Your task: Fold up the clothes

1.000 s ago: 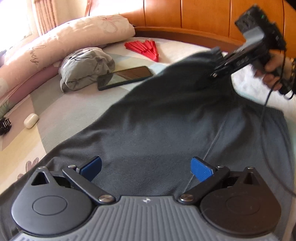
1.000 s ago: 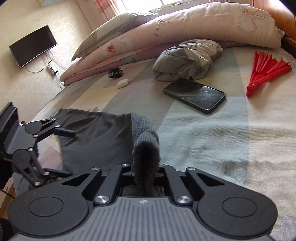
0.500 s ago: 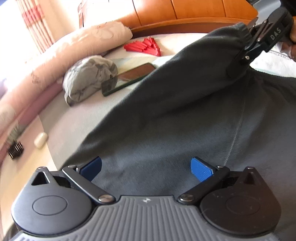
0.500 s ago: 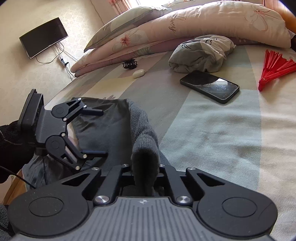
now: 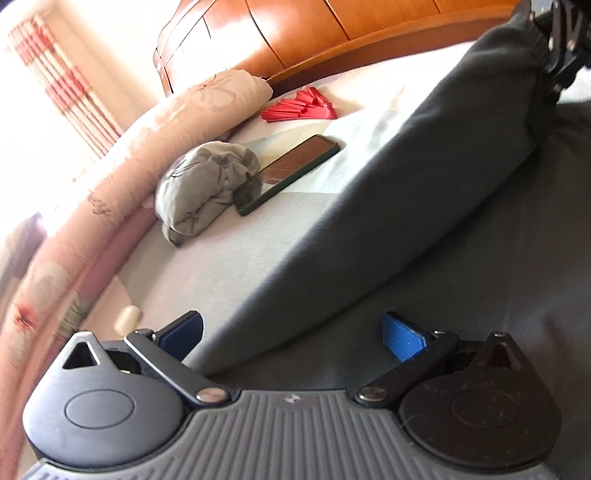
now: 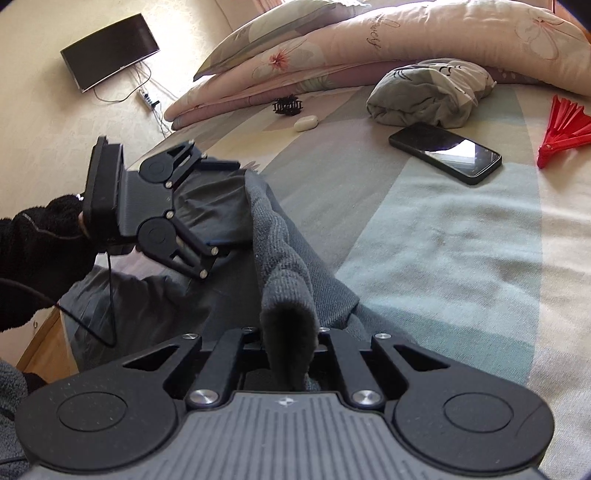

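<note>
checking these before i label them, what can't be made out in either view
- Right gripper pads: right wrist view, covered by the grey cuff they pinch.
- Right gripper again: left wrist view, cut off by the top right corner.
- Dark garment: both views, runs off the frame edges, so its type is unclear.
- Small white object: left wrist view, blurred.
- Writing on the pillow: too small.

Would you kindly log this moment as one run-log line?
task: fold clothes | right gripper: shut on ribbed cuff | left gripper: open over dark grey garment | nearby: phone
</note>
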The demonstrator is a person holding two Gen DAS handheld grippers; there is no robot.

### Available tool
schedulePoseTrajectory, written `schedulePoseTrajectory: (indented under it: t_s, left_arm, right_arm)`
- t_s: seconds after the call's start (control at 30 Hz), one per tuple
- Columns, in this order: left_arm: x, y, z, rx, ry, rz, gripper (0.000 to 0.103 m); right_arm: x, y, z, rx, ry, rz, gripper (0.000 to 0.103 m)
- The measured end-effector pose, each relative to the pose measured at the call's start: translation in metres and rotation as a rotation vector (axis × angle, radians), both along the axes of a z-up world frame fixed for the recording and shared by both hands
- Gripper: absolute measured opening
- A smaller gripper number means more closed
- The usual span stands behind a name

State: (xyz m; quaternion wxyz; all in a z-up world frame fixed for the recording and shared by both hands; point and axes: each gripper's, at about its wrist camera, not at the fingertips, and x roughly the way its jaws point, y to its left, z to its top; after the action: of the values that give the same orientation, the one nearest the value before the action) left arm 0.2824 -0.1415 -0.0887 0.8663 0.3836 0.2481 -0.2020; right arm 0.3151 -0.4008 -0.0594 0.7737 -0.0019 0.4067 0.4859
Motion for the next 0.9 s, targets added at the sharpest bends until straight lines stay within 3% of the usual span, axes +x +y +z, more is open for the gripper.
schedulePoseTrajectory:
  t_s: [0.17, 0.3, 0.47, 0.7, 0.83, 0.9]
  left_arm:
    - [0.006, 0.008, -0.001, 0.01, -0.004, 0.013, 0.103]
    - [0.009, 0.012, -0.002, 0.018, -0.007, 0.006, 0.103]
    - [0.002, 0.01, -0.003, 0.097, -0.07, -0.047, 0.102]
    - [-0.013, 0.011, -0.013, 0.321, -0.241, -0.141, 0.077]
    - [-0.007, 0.016, -0.028, 0.392, -0.239, -0.169, 0.065]
    - [-0.004, 0.015, -0.033, 0.379, -0.22, -0.179, 0.051]
  right_arm:
    - [-0.016, 0.001, -0.001, -0.041, -0.026, 0.03, 0.009]
    - [-0.037, 0.009, 0.003, -0.109, -0.101, 0.065, 0.009]
    - [-0.06, 0.019, 0.011, -0.172, -0.189, 0.111, 0.009]
    - [-0.06, 0.015, 0.018, -0.139, -0.183, 0.102, 0.009]
    - [-0.06, 0.015, 0.017, -0.128, -0.173, 0.1, 0.01]
    - [-0.061, 0.016, 0.016, -0.132, -0.168, 0.102, 0.01]
